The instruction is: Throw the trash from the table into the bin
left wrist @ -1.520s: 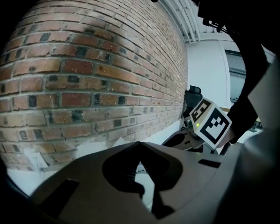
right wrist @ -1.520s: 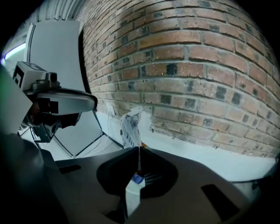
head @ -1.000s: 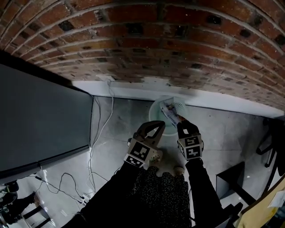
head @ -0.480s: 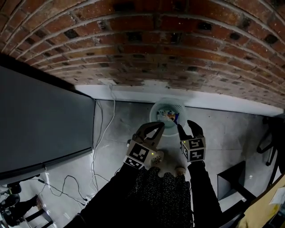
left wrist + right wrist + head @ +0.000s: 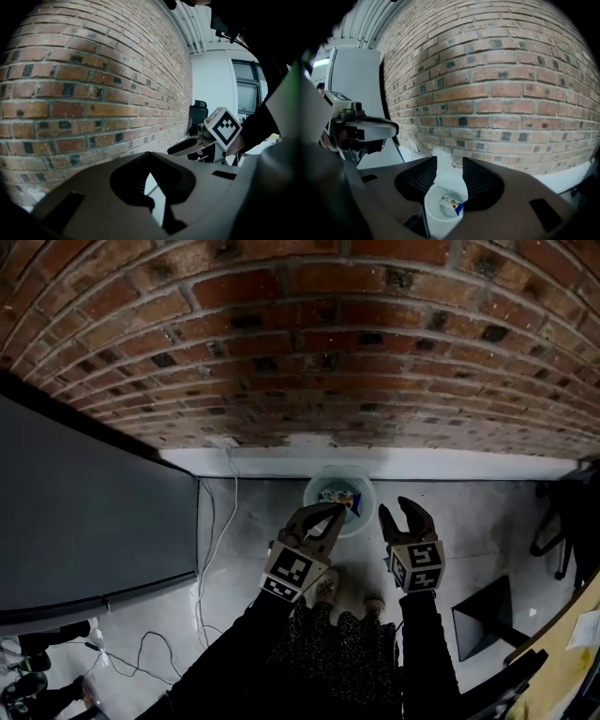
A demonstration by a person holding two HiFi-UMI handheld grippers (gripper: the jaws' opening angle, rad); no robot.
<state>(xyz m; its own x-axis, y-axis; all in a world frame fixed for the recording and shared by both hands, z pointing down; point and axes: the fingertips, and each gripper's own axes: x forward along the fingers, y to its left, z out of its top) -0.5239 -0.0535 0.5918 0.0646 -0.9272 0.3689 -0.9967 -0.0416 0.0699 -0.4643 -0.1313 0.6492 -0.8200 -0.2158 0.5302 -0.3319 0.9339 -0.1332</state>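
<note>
Right tongs [image 5: 450, 161], just opened and empty, hung above the white mesh bin [image 5: 436, 215] holding a crumpled blue-and-white wrapper [image 5: 452, 204]; left tongs [image 5: 149, 157] closed, empty. A careless swing might topple the bin.

Left gripper [image 5: 334, 511] closed — right gripper [image 5: 400, 512] freshly parted, empty

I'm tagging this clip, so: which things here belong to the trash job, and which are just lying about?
Job: bin; trash inside it; right tongs, jaws just opened, nothing between; left tongs, shut.
Lying about: cables; black box on the floor; chair.
</note>
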